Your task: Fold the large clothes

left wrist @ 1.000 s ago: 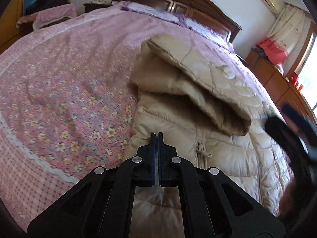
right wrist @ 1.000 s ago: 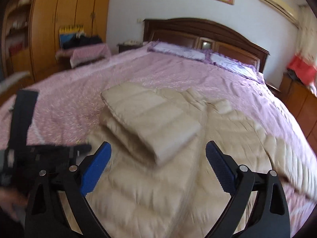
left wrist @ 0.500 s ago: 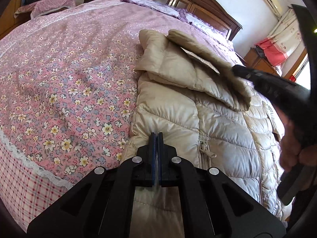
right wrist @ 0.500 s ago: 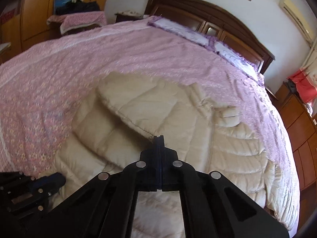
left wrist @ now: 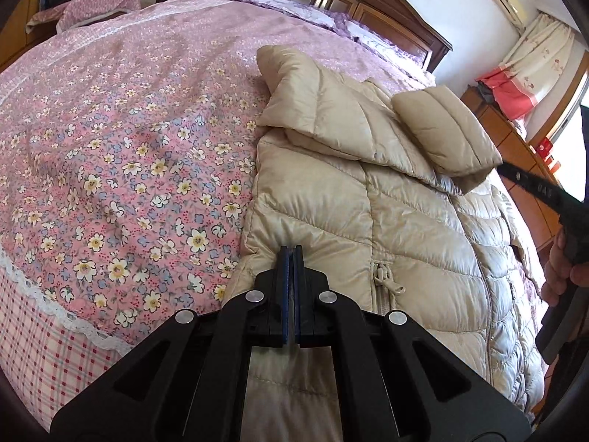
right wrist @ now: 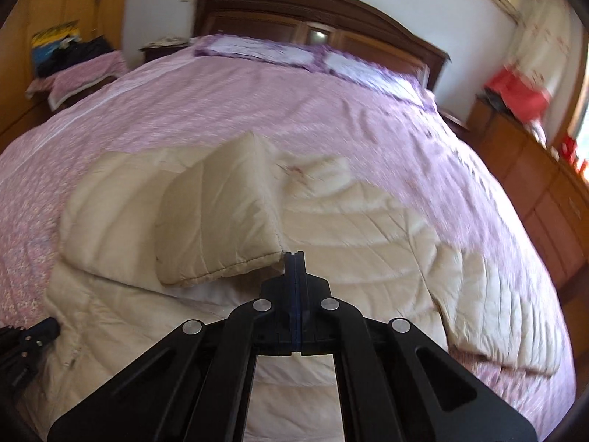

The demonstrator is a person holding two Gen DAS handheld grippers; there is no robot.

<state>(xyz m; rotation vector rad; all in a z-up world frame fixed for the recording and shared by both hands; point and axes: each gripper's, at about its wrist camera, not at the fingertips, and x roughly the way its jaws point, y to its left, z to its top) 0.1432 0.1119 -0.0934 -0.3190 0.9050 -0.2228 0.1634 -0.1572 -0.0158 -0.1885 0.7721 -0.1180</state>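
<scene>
Left wrist view: the left gripper [left wrist: 291,254] is seen with its jaws pressed together over the near left edge of a beige puffer jacket [left wrist: 401,228]; whether fabric is pinched between them cannot be told. The jacket is spread on a bed [left wrist: 121,154] covered in pink floral cloth, ahead and to the right of the gripper. A sleeve [left wrist: 441,136] is folded across the chest, further ahead and to the right. At the far right, the right gripper [left wrist: 504,167] is seen meeting the sleeve cuff, held by a hand [left wrist: 563,269]. A pocket zip [left wrist: 386,283] lies just right of the left gripper.

Right wrist view: the right gripper [right wrist: 294,258] is shown closed, its tips at the corner of the sleeve [right wrist: 217,221] cuff, which is lifted just ahead and to the left; a grip on the cuff appears likely. The jacket [right wrist: 368,243] is spread beneath and to both sides. The left gripper [right wrist: 33,335] is partly seen at the far left. The headboard [right wrist: 313,14] stands far ahead.
</scene>
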